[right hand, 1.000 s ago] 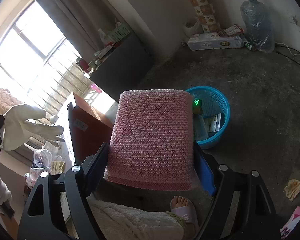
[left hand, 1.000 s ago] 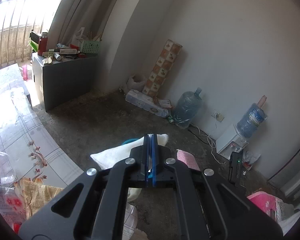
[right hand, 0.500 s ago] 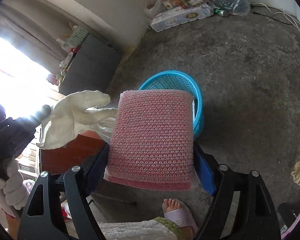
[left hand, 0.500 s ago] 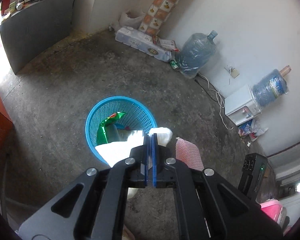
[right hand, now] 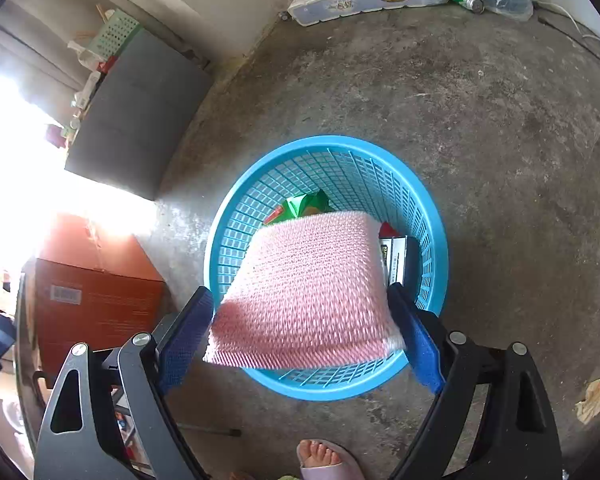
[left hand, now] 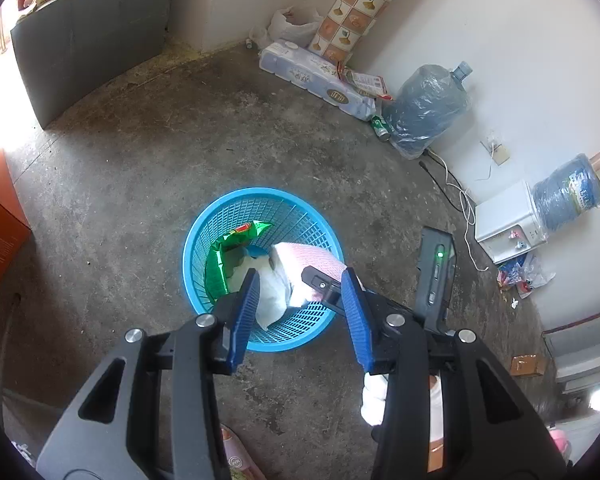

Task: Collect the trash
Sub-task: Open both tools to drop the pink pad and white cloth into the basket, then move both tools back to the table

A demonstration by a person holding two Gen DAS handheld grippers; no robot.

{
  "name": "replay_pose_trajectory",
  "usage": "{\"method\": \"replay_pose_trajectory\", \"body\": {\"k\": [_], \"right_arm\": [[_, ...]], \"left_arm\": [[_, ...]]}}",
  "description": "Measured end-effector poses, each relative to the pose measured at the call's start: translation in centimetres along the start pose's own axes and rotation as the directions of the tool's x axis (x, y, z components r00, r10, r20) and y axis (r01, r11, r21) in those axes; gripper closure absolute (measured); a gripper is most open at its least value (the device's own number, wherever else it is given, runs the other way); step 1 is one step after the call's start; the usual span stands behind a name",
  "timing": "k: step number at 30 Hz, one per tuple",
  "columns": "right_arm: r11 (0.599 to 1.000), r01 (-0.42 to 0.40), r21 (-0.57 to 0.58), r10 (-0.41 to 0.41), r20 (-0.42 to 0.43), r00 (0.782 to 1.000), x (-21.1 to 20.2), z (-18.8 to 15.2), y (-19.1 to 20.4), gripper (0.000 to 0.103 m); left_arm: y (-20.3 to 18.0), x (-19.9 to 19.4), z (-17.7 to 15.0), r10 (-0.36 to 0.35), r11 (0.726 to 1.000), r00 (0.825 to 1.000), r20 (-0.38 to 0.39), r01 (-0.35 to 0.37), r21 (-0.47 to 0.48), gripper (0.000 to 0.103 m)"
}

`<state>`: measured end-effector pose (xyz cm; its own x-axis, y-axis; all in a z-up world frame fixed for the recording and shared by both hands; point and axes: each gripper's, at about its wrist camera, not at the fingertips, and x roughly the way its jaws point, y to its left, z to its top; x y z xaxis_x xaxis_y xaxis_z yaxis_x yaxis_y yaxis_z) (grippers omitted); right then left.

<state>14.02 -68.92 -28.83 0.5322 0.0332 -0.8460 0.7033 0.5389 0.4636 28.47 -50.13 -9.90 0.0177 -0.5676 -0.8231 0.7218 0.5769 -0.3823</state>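
A blue mesh basket [left hand: 204, 240] [right hand: 428, 216] stands on the concrete floor. It holds a green wrapper [left hand: 220, 256] [right hand: 304, 204] and a small box [right hand: 394, 258]. My left gripper [left hand: 298, 312] is open above the basket, and a white glove [left hand: 272, 292] lies loose in the basket below it. My right gripper [right hand: 304, 344] is above the basket's near rim with a pink foam net sleeve [right hand: 308, 288] [left hand: 312, 256] between its spread fingers. The sleeve looks blurred and tilted down into the basket. The jaws stand a little apart from it.
A scrap of paper [right hand: 594, 398] lies on the floor to the right. An orange box [right hand: 96, 296] and a grey cabinet [right hand: 136, 116] stand on the left. Water jugs [left hand: 424, 108], a tissue pack [left hand: 316, 80] and a white dispenser [left hand: 508, 220] line the wall. A sandalled foot [right hand: 326, 460] is below.
Both grippers moved down over the basket. The left gripper opened and let the white glove fall into it. The right gripper's fingers spread and the pink sleeve is slipping down.
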Motion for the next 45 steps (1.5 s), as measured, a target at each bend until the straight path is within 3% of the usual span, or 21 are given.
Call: {"method": "replay_pose_trajectory", "body": {"k": [3,9,13,18,22,26,31,34,37,41,45], "right_arm": [[0.999,0.047,-0.007,-0.047,-0.004,0.999,0.7,-0.1,0.0,0.018],[1.0,-0.022,0.021,0.021,0.045,0.999,-3.7,-3.7,-1.1,0.018],[0.998,-0.065,0.006,0.064,0.065,0.996,-8.3,-7.5,-1.3,0.018],[0.991,-0.119,-0.058,0.123,0.085,0.989,-13.8,-12.0,0.0,0.018],[0.966,-0.188,-0.176,0.206,0.086,0.975,-17.6,-14.8,4.1,0.018],[0.866,-0.288,-0.409,0.329,0.034,0.944,-20.6,-17.8,12.1,0.017],[0.626,-0.38,-0.681,0.407,-0.13,0.904,-22.3,-23.5,23.2,0.013],[0.499,-0.375,-0.781,0.373,-0.197,0.907,-22.0,-27.5,28.7,0.013],[0.387,-0.321,-0.864,0.332,-0.194,0.923,-21.5,-31.1,32.6,0.013],[0.338,-0.276,-0.9,0.256,-0.194,0.947,-19.5,-33.3,35.8,0.015],[0.33,-0.241,-0.913,0.167,-0.195,0.967,-17.2,-34.2,37.5,0.043]], "left_arm": [[0.5,-3.6,-0.6,0.001,1.0,1.0,0.02,-0.002,0.018,0.061],[2.9,-12.4,-3.8,0.023,1.0,0.996,0.09,-0.025,0.016,0.049],[5.9,-19.0,-8.0,0.012,1.0,0.987,0.162,-0.007,-0.03,0.049],[9.8,-28.0,-15.1,0.074,0.994,0.947,0.313,-0.046,-0.095,0.044],[12.9,-33.8,-21.0,0.143,0.982,0.911,0.386,-0.082,-0.17,0.043],[15.4,-37.2,-26.1,0.223,0.963,0.886,0.407,-0.134,-0.234,0.042],[17.9,-38.6,-31.1,0.277,0.941,0.878,0.389,-0.166,-0.295,0.042],[19.0,-38.3,-33.5,0.295,0.927,0.879,0.374,-0.169,-0.335,0.042],[19.8,-37.4,-35.4,0.319,0.915,0.879,0.355,-0.187,-0.359,0.042],[20.4,-36.7,-37.1,0.307,0.915,0.882,0.356,-0.171,-0.366,0.042],[20.8,-36.5,-38.0,0.295,0.921,0.881,0.37,-0.159,-0.355,0.042]]}}
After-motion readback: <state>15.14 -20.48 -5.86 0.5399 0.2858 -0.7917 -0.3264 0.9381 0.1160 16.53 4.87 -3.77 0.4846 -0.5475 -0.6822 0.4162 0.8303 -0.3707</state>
